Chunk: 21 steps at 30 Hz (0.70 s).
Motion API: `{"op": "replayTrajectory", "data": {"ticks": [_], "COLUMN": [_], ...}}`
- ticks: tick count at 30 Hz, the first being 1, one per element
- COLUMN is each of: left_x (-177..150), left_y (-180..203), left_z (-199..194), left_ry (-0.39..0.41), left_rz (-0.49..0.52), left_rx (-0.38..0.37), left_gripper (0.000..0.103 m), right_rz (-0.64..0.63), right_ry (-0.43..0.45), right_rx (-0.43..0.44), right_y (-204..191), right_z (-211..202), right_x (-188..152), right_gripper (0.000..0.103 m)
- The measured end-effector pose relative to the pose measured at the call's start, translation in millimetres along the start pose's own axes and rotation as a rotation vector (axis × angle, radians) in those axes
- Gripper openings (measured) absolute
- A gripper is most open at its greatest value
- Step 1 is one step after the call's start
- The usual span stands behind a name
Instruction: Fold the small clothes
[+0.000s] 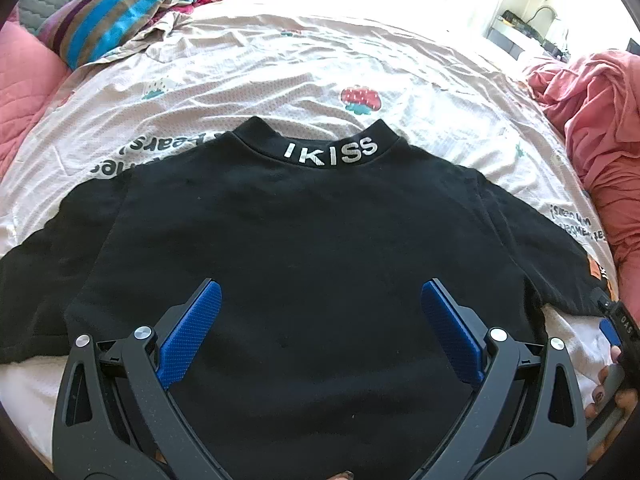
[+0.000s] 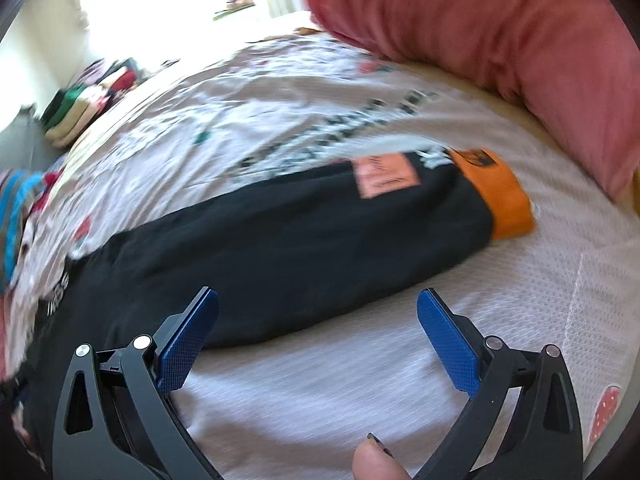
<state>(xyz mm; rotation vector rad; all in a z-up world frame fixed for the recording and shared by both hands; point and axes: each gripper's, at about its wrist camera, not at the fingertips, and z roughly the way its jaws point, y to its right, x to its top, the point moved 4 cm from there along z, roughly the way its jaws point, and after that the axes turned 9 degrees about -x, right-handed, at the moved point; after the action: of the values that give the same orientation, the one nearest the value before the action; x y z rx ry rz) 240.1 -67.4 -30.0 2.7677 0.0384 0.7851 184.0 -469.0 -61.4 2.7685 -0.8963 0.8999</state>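
Observation:
A small black shirt [image 1: 300,232] lies spread flat on the bed, its collar lettered "IKISS" [image 1: 332,151] pointing away from me. My left gripper [image 1: 320,300] is open and empty, hovering over the shirt's lower middle. In the right wrist view the shirt's right sleeve [image 2: 320,232] stretches out, ending in an orange cuff [image 2: 500,196] with a pink patch [image 2: 386,178]. My right gripper [image 2: 318,308] is open and empty, just above the sleeve's near edge. It also shows at the far right of the left wrist view [image 1: 612,328].
The bed sheet [image 1: 320,60] is pale with strawberry prints and lettering. A red-pink blanket [image 1: 600,120] is bunched at the right, also in the right wrist view [image 2: 500,32]. A striped pillow [image 1: 120,12] and pink quilt [image 1: 24,88] lie far left. Folded clothes [image 2: 92,96] are stacked beyond.

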Motion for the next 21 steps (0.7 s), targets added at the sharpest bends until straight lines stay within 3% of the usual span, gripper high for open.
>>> {"op": "replayTrajectory", "data": {"ticks": [6,12,13,15,16,18,21], "left_x": [0,-4,-5,-6,-6,-7,-7], "left_y": [-1,-12,-14,-18,-19,-22,-25], "left_z": [18,34,35,35,34,30,23], "left_ry": [-0.029,-0.046,-0.05,-0.047,-0.043,-0.031,-0.013], "left_rz": [-0.003,-0.036,-0.043,-0.059,-0.063,-0.072,-0.084], "left_rx": [0.009,0.008,0.005,-0.001,-0.003,-0.005,-0.003], "left_gripper": [0.094,0.094,0.094,0.094,0.094,0.094,0.094], "right_rz": [0.112,0.232,0.238,0.257,0.267,0.274,0.25], "right_ry": [-0.035,-0.001,0.018,0.039,0.046,0.059,0.093], "right_rx": [-0.003,0.031,0.016,-0.006,0.005,0.041,0.105], "right_y": [34,55,57,59,60,58,47], "right_z": [24,46,46,48,48,47,39], "right_x": [11,35,39,43,44,46,51], "right_gripper": [0.099,0.095,0.081,0.063,0.048,0.029,0.018]}}
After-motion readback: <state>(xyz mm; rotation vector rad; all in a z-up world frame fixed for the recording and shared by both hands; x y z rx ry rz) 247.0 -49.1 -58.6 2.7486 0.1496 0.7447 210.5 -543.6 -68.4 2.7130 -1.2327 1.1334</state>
